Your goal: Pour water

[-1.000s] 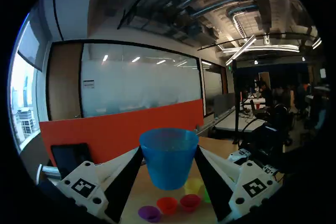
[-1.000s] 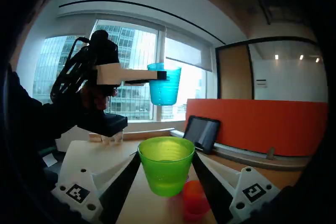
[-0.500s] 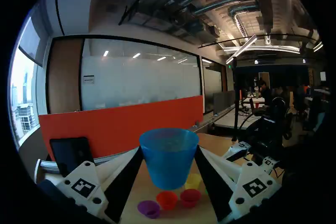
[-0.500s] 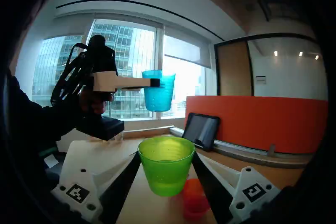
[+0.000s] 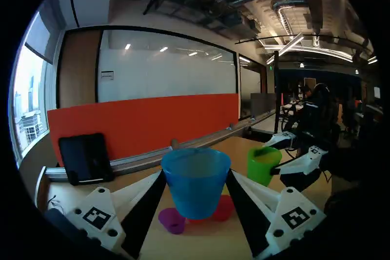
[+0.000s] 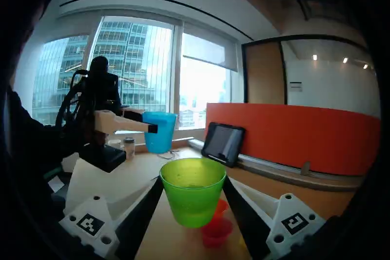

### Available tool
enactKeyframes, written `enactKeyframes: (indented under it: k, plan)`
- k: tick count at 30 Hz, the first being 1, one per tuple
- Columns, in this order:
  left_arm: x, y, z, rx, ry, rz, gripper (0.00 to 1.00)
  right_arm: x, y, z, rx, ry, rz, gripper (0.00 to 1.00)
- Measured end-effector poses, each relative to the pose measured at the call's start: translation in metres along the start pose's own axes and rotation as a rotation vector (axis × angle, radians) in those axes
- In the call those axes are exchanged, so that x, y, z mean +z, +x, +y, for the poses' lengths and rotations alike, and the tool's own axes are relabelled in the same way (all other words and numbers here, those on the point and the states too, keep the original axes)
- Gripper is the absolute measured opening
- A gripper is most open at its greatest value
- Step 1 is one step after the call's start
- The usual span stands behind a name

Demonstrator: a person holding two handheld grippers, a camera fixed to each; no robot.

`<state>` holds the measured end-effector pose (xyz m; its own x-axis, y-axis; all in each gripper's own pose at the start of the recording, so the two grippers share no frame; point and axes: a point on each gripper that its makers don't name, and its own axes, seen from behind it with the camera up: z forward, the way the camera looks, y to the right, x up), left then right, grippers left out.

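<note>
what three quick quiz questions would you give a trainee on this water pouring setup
1. True or false: the blue cup in the left tool is pouring into the green cup.
2. Pick one: the tablet stands in front of A an orange partition, B a fridge, C a sofa.
3. Fill in: the right tool grips the ___ cup.

Key
1. False: the two cups are held apart and no stream runs between them.
2. A
3. green
</note>
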<state>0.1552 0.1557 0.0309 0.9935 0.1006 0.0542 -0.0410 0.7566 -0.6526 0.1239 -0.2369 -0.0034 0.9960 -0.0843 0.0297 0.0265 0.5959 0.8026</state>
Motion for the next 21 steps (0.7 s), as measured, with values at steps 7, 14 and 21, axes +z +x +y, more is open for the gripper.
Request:
enactKeyframes:
  k: [7,14,21]
  plan:
    - [-0.007,-0.022,0.001,0.03,0.002,-0.025,0.85,-0.008,-0.004,0.01,-0.001,-0.016,-0.023,0.91]
    - [-0.012,-0.045,0.001,0.06,0.002,-0.075,0.85,-0.013,-0.013,0.008,-0.017,0.0,-0.059,0.91]
    - [-0.011,-0.071,0.001,0.063,0.003,-0.131,0.85,-0.019,-0.026,0.011,-0.021,0.0,-0.101,0.91]
